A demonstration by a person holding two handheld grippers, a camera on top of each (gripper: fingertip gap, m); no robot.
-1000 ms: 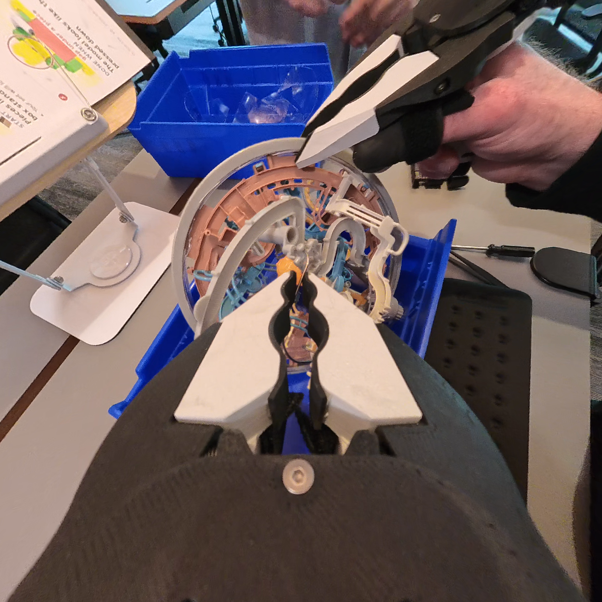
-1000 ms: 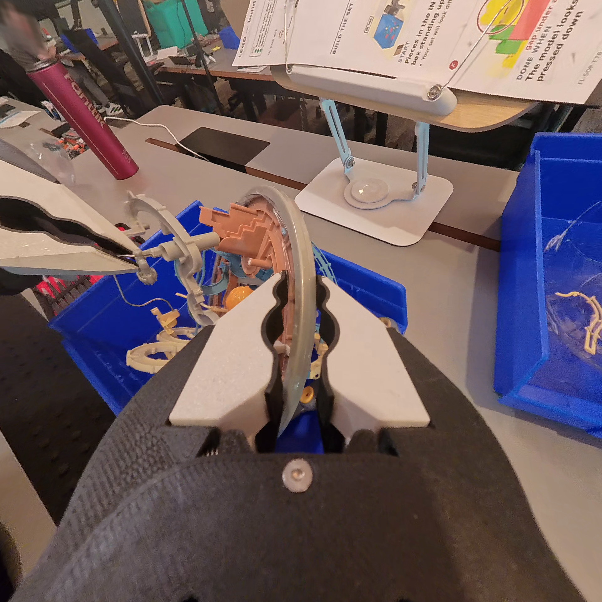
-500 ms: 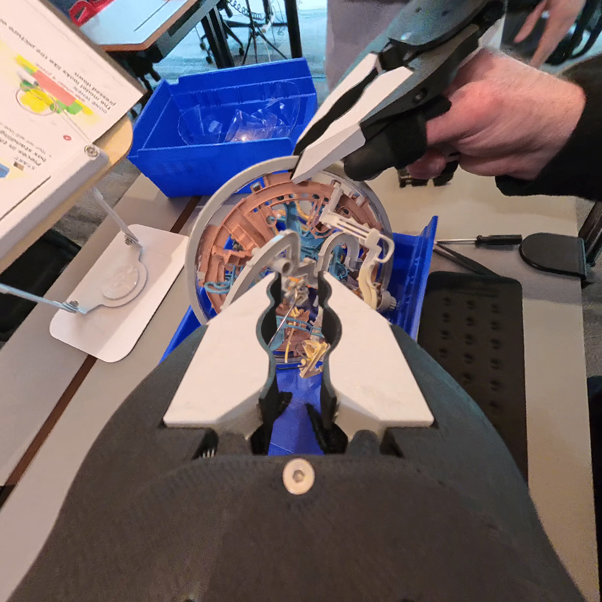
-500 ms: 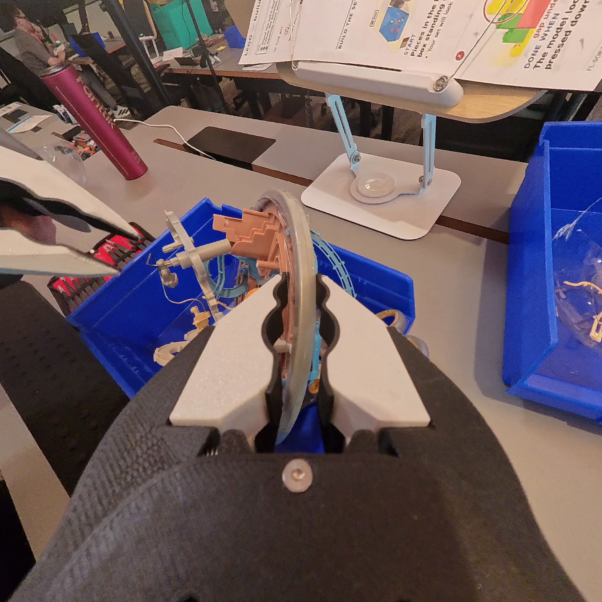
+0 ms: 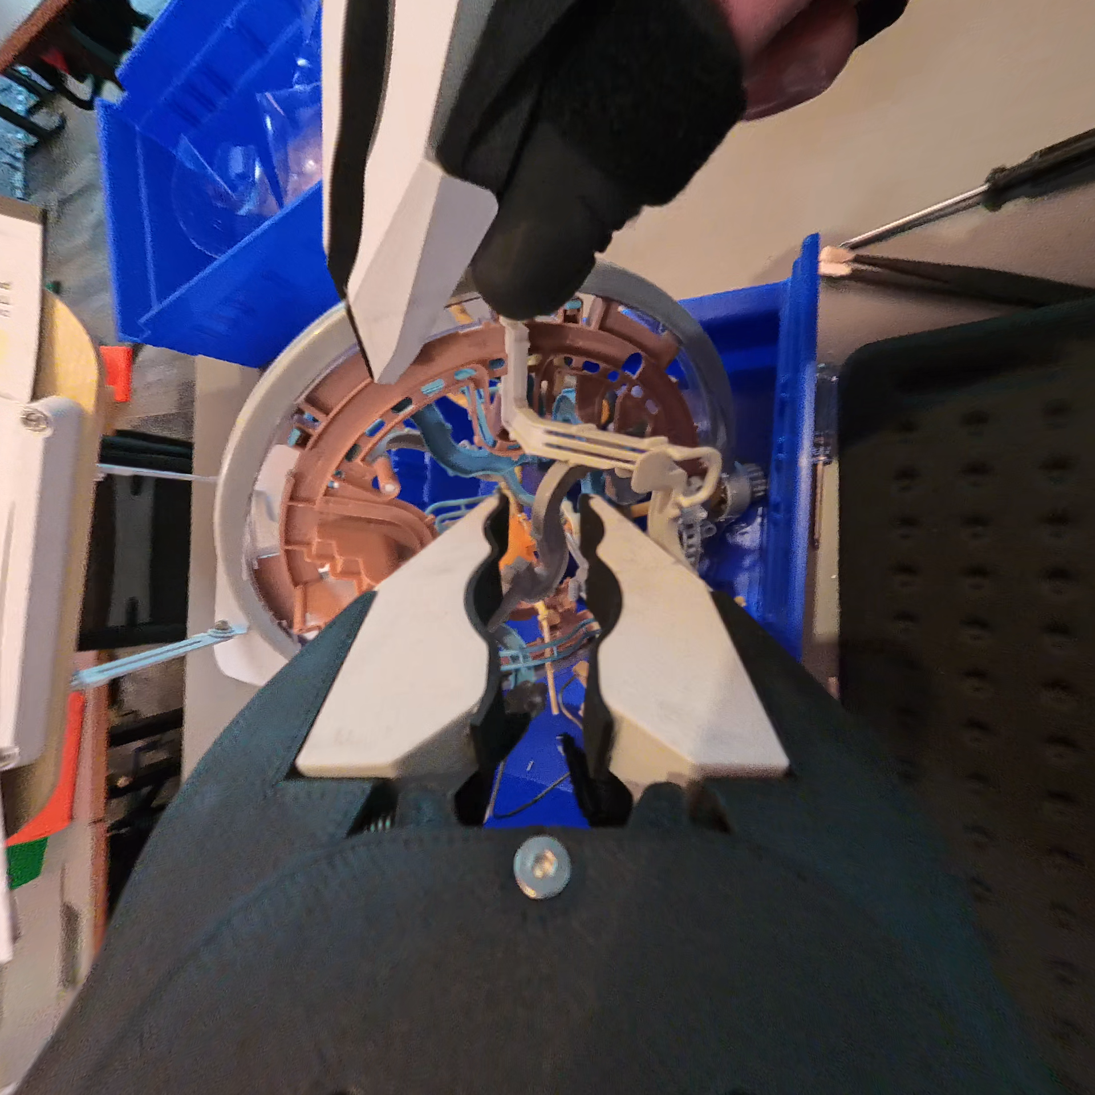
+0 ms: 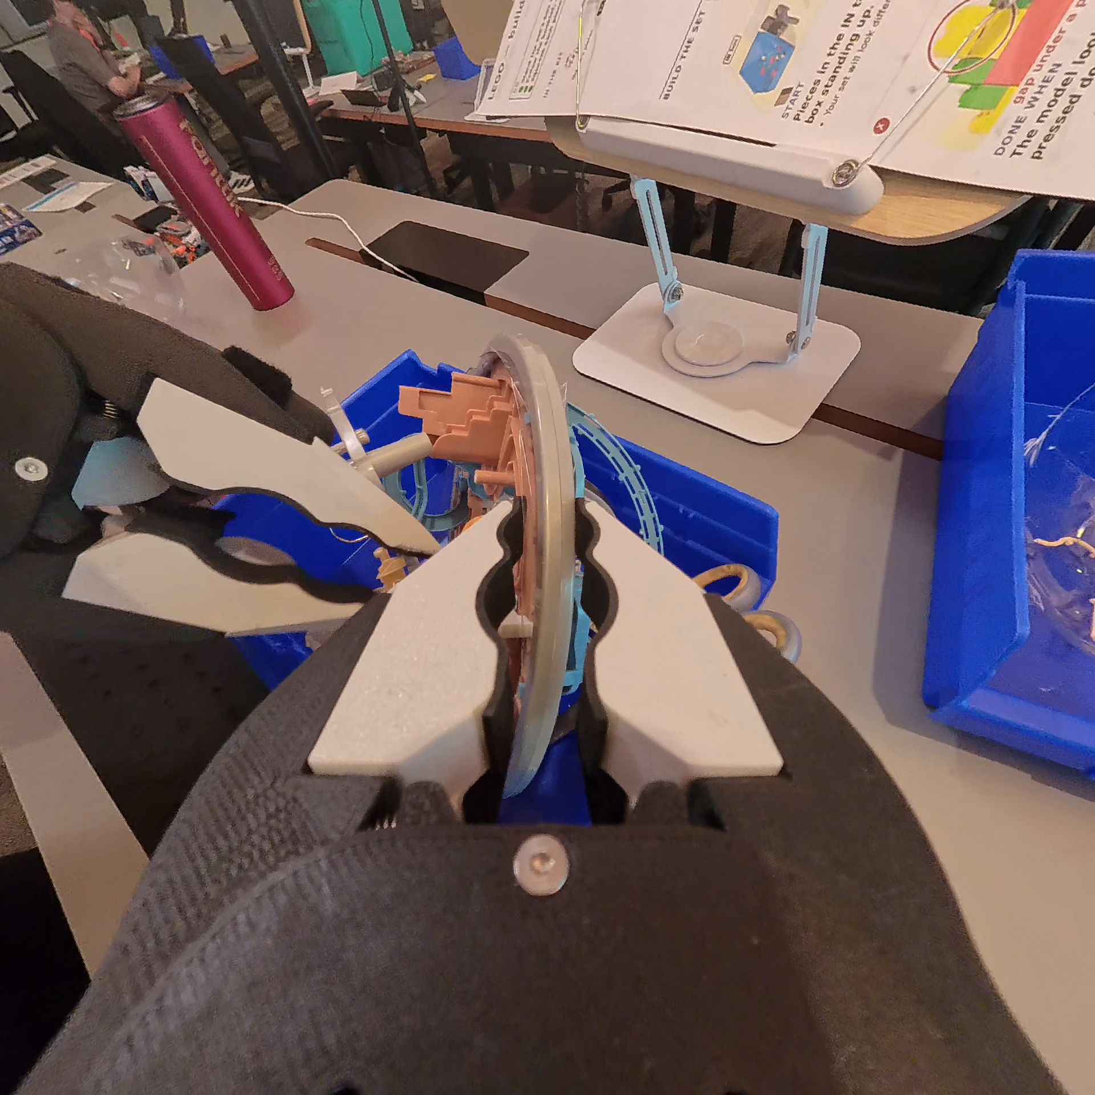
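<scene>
A round maze half-shell with a grey rim point(image 5: 237, 474), brown stepped tracks point(image 5: 332, 521), blue rails and a cream track piece point(image 5: 592, 444) is held upright over a blue bin point(image 5: 788, 474). My right gripper point(image 6: 548, 506) is shut on the grey rim point(image 6: 548, 444); it also shows in the left wrist view point(image 5: 367, 355), at the rim's top. My left gripper point(image 5: 542, 500) is open, its fingers on either side of a grey curved arm point(image 5: 554, 521) at the maze's middle. It also shows in the right wrist view point(image 6: 403, 572), jaws apart.
A second blue bin point(image 6: 1007, 533) with clear plastic domes stands to the right. A white document stand point(image 6: 740, 379) and a pink bottle point(image 6: 207, 207) stand behind. A black mat point(image 5: 960, 533) and a screwdriver point(image 5: 1007, 183) lie beside the bin. A person's hand point(image 5: 788, 59) holds the right gripper. About 7 centimeters separates my left fingertips from my right. Between my left fingertips and the screwdriver point(image 5: 1007, 183) there is roughly 25 centimeters.
My left gripper has opened, letting go of the thin part it pinched, and has pushed in closer around the grey arm. My right gripper has kept hold of the rim.
</scene>
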